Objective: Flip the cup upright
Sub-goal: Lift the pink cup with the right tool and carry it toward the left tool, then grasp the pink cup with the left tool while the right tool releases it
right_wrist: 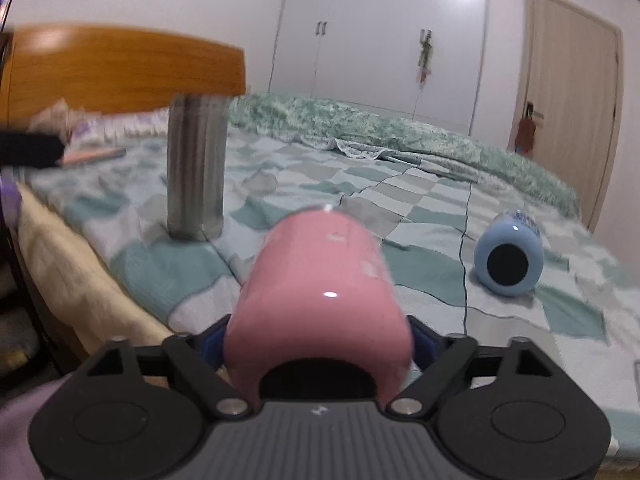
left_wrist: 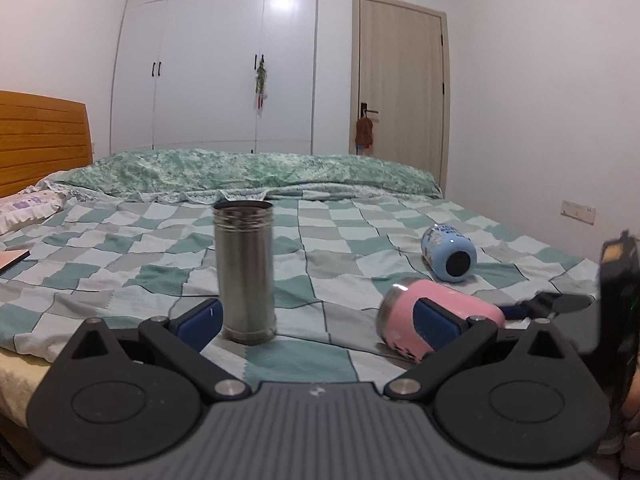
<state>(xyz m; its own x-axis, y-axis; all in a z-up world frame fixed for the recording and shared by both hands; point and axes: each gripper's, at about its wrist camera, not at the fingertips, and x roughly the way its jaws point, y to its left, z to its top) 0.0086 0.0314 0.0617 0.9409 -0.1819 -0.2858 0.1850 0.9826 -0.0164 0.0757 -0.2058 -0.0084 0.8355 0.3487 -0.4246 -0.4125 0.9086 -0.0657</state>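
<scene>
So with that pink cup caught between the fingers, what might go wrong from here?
The pink cup is glossy and gripped near its base by the right gripper, so it might slip as it is tipped up. The checked blanket is soft and wrinkled, so it may topple once stood. Swinging left, it could knock the steel cup.

L gripper [left_wrist: 318, 322] is low over the bed [left_wrist: 120, 264], jaws wide apart, nothing between the pads. Steel cup [left_wrist: 245, 270] stands upright on checkered blanket, just beside L blue pad [left_wrist: 200, 322], w/ open mouth on top. Pink cup [left_wrist: 436, 318] lies on its side at right, partly behind R blue pad [left_wrist: 434, 322]; other gripper [left_wrist: 548, 304] reaches to it from right, grip not clear. Blue cup [left_wrist: 450, 252] lies on its side further back, base toward camera. Wardrobe [left_wrist: 216, 68] and door [left_wrist: 400, 80] behind.
</scene>
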